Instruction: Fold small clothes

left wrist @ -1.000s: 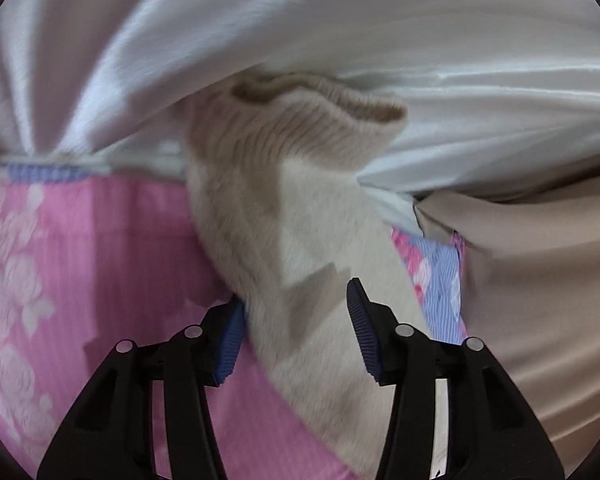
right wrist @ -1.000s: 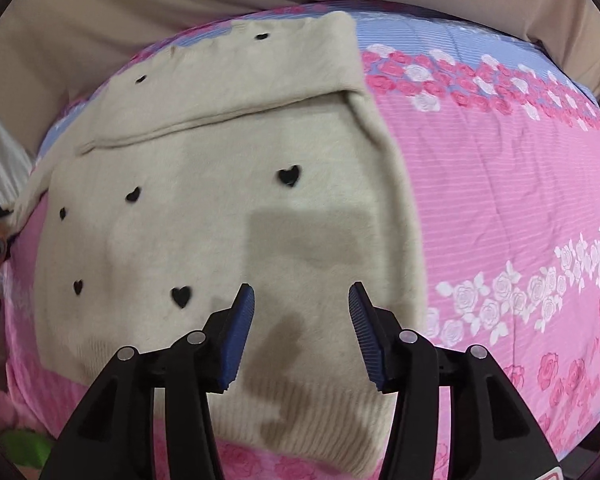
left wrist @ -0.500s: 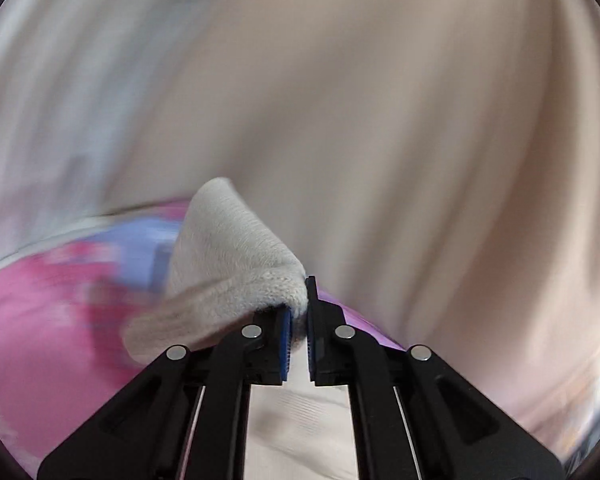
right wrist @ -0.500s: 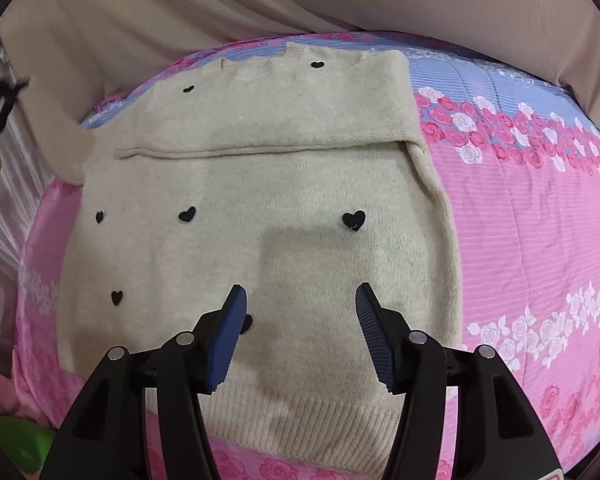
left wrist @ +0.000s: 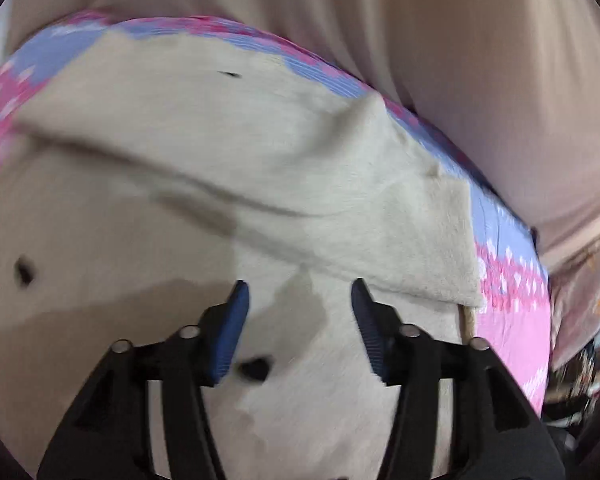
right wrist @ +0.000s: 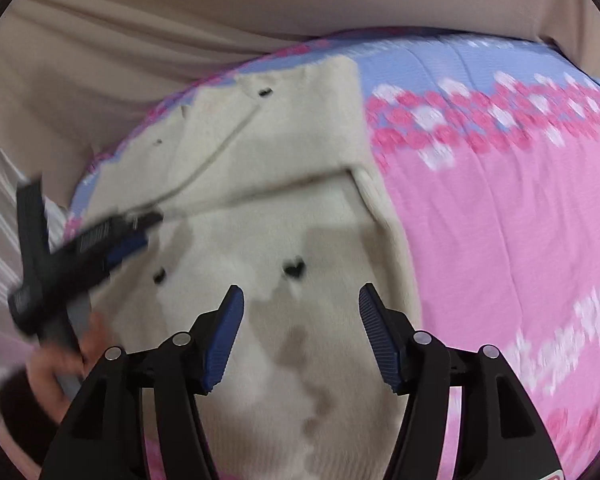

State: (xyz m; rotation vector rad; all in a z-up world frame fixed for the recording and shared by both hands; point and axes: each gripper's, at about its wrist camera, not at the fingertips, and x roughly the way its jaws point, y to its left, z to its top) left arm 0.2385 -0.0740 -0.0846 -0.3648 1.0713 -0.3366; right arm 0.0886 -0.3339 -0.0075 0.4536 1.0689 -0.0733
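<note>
Sweater (sleeves folded across) lies flat under both gaping tools.

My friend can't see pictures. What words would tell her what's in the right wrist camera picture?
A cream knitted sweater with small black hearts lies on a pink flowered bedspread, both sleeves folded across its chest. The right gripper hovers above it with blue pads apart and nothing between them. At the left edge, the blurred left gripper, held in a hand, reaches over the sweater.

text: none legible | labels: none | brands: none | numbers: none | note: both views blurred — a red mark at the right view's lower edge — unreadable
</note>
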